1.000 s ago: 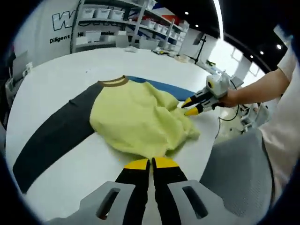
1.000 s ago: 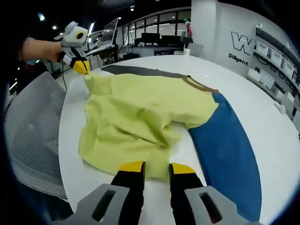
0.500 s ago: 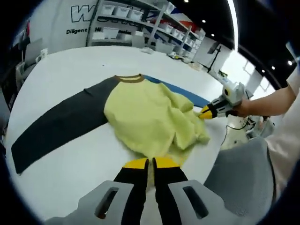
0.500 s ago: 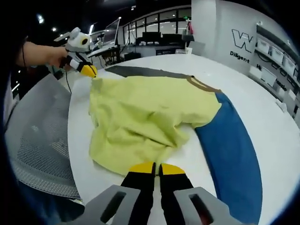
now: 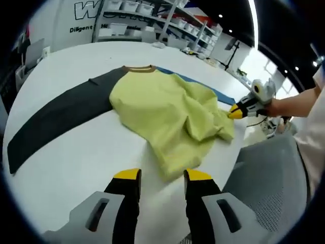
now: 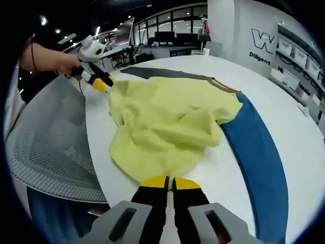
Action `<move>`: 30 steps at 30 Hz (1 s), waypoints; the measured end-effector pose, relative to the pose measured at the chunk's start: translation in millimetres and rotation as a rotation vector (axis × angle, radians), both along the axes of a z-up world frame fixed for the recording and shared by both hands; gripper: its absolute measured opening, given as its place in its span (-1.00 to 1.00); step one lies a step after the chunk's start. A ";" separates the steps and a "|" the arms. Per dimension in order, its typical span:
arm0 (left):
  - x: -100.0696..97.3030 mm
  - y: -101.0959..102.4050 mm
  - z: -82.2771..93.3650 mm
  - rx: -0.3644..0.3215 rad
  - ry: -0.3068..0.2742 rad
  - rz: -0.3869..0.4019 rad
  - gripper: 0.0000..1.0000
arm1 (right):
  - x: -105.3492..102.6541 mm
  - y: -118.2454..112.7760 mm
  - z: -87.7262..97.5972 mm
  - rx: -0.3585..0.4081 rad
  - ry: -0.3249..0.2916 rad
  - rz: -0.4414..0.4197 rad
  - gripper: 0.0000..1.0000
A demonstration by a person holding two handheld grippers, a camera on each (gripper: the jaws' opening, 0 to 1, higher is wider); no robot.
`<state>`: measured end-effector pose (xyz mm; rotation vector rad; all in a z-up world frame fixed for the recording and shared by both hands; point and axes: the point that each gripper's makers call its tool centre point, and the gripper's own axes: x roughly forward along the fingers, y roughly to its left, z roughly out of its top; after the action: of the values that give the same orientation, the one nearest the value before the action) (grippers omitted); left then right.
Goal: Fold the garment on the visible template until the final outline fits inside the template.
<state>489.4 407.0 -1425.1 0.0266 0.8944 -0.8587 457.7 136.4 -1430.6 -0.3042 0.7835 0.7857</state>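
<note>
A sweatshirt with a yellow body (image 5: pixel 167 104), a dark grey sleeve (image 5: pixel 56 117) and a blue sleeve (image 6: pixel 256 152) lies crumpled on the white table (image 5: pixel 76 162). My left gripper (image 5: pixel 162 177) is open, just short of the yellow hem, with nothing between its jaws. In the right gripper view it shows as the left gripper (image 6: pixel 100 83) beside the garment's far edge. My right gripper (image 6: pixel 166 182) is shut on the near yellow hem. In the left gripper view, the right gripper (image 5: pixel 236 112) pinches the bunched hem at the table's edge.
A grey mesh chair (image 5: pixel 269 178) (image 6: pixel 45 142) stands against the table's edge by both grippers. A person's arm (image 5: pixel 299 104) holds the right gripper. Shelves with white bins (image 5: pixel 137 7) line the far wall.
My left gripper was shut on the yellow hem and has now opened and let go. My right gripper closed on the hem about half a second ago and stays shut.
</note>
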 end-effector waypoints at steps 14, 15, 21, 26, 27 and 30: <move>-10.5 -3.2 16.6 -0.006 0.044 -0.018 -0.97 | -5.4 -3.9 7.4 -0.010 -0.010 0.006 -1.00; -13.0 -2.7 23.8 -0.024 0.070 -0.017 -0.97 | -4.2 -3.8 10.2 -0.002 -0.016 0.003 -1.00; -12.8 6.2 49.2 -0.025 0.104 -0.003 -0.97 | -4.4 -0.6 21.3 0.003 -0.033 0.033 -1.00; -18.8 10.9 41.8 -0.022 0.155 0.022 -0.97 | -10.4 -0.2 17.5 -0.001 -0.027 0.039 -1.00; -21.8 13.0 36.6 -0.003 0.158 0.020 -0.97 | -11.1 0.0 17.2 -0.002 -0.027 0.040 -1.00; -30.3 13.3 28.8 -0.010 0.201 0.041 -0.97 | -20.4 -0.6 9.9 -0.017 -0.012 0.051 -1.00</move>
<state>459.2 420.2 -1396.3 -0.0877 1.0750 -0.8378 437.3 135.8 -1420.7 -0.3451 0.7734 0.8250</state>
